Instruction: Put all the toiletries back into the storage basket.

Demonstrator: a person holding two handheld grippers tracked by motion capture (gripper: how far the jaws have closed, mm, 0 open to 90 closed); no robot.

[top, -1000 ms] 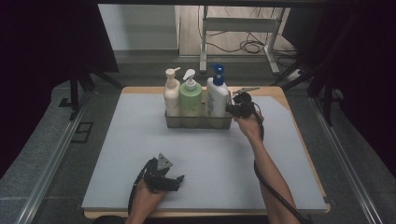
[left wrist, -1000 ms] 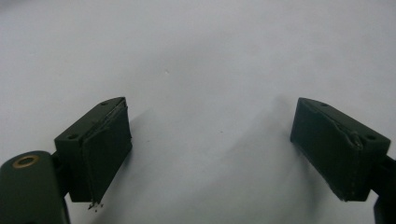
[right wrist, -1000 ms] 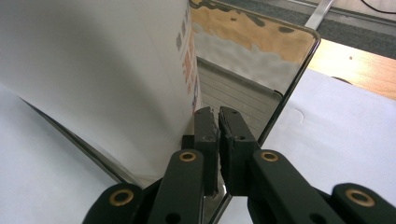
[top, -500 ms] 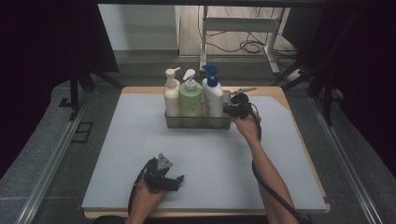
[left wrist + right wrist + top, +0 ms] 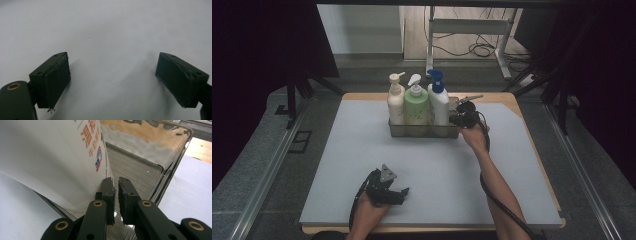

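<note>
A clear tray (image 5: 424, 131) stands at the back of the mat and holds three upright pump bottles: cream (image 5: 396, 102), green (image 5: 416, 107) and white with a blue pump (image 5: 438, 102). My right gripper (image 5: 460, 119) is at the tray's right end. In the right gripper view its jaws (image 5: 115, 181) are pressed almost together on the tray's thin clear wall (image 5: 162, 173), right beside the white bottle (image 5: 50, 157). My left gripper (image 5: 404, 192) rests low near the front edge, open, with nothing between its fingers (image 5: 112, 72).
A pale grey mat (image 5: 337, 150) covers most of the wooden table (image 5: 512, 100). Metal rails run along both sides of the table. Cables and a stand's legs (image 5: 472, 30) lie on the floor beyond the far edge.
The right gripper has shifted a little left and nearer at the tray's right end. The blue-pump bottle has moved left against the green one. The left gripper has stayed put.
</note>
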